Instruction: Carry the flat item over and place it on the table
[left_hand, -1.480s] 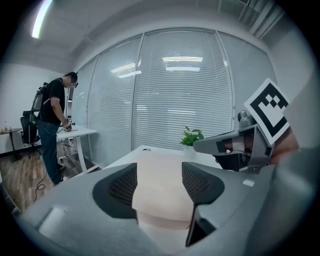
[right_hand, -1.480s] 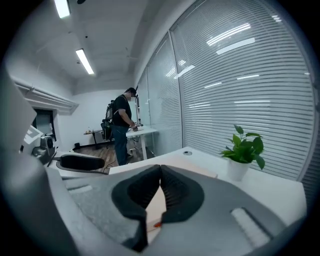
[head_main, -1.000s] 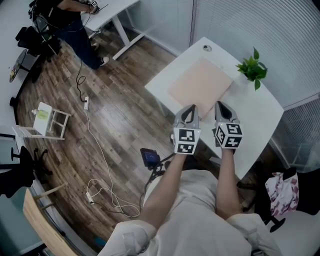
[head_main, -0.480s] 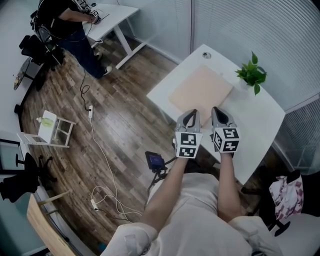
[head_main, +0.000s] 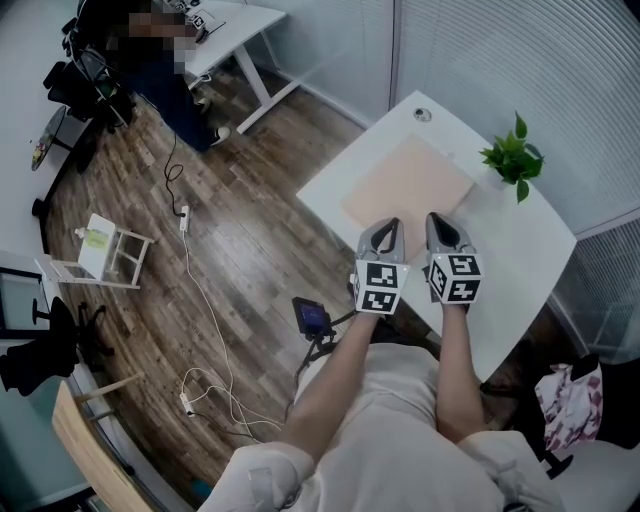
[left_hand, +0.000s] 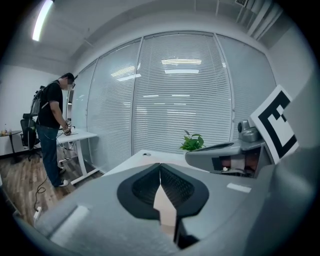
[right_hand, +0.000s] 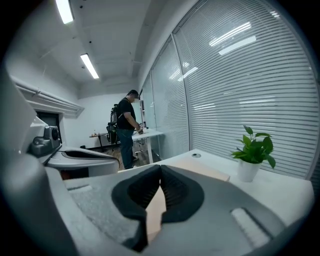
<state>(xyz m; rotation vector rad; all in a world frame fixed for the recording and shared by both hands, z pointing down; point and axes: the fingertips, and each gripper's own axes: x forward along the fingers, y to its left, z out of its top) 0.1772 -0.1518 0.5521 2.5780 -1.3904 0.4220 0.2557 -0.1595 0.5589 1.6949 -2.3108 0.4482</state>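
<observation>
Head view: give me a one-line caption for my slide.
Left gripper and right gripper, both shut, at the near edge of a beige board lying on a white table near a potted plant.

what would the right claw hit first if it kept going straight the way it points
Probably the board, lying on the table just ahead of the shut right claw. Its height above the board is unclear, so it might skim over toward the blinds.
</observation>
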